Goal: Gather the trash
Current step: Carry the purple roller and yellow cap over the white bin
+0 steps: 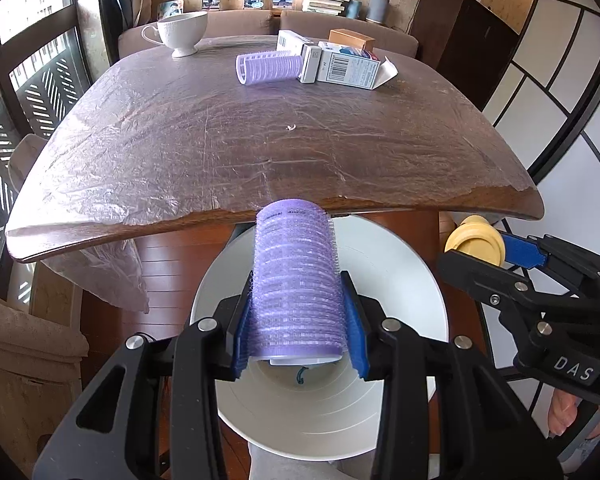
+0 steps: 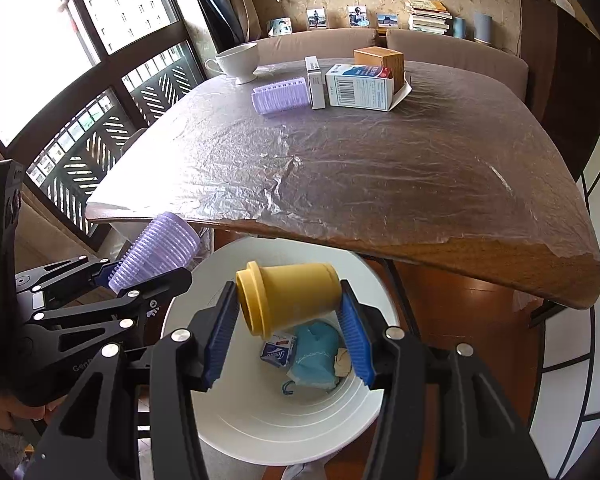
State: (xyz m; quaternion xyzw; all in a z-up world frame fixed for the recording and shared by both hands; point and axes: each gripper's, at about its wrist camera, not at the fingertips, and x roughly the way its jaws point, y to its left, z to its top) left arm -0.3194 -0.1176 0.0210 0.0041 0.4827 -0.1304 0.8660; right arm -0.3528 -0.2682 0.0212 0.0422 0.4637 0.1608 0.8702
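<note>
I am pinching a purple hair roller [image 1: 296, 280] between the fingers of my left gripper [image 1: 300, 320], and a yellow cup [image 2: 288, 296] on its side between the fingers of my right gripper [image 2: 290, 328]. Both are hanging over the open white bin [image 2: 268, 428], which is standing on the floor just beside the near edge of the surface [image 2: 380, 168]. Inside the bin a blue cloth [image 2: 316, 348], a small tissue pack [image 2: 278, 352] and a pale scrap are already lying, so I am judging the collecting well under way.

Still waiting at the far end of the surface are another purple roller [image 1: 272, 68], a few small cartons [image 1: 348, 66] and a brown box [image 1: 352, 40]; a white teacup [image 1: 182, 32] is standing apart to their left. The surface is dark wood under a crinkled clear plastic sheet. Beyond it are a sofa, a ledge with photos and stacked books, and a big window on the left.
</note>
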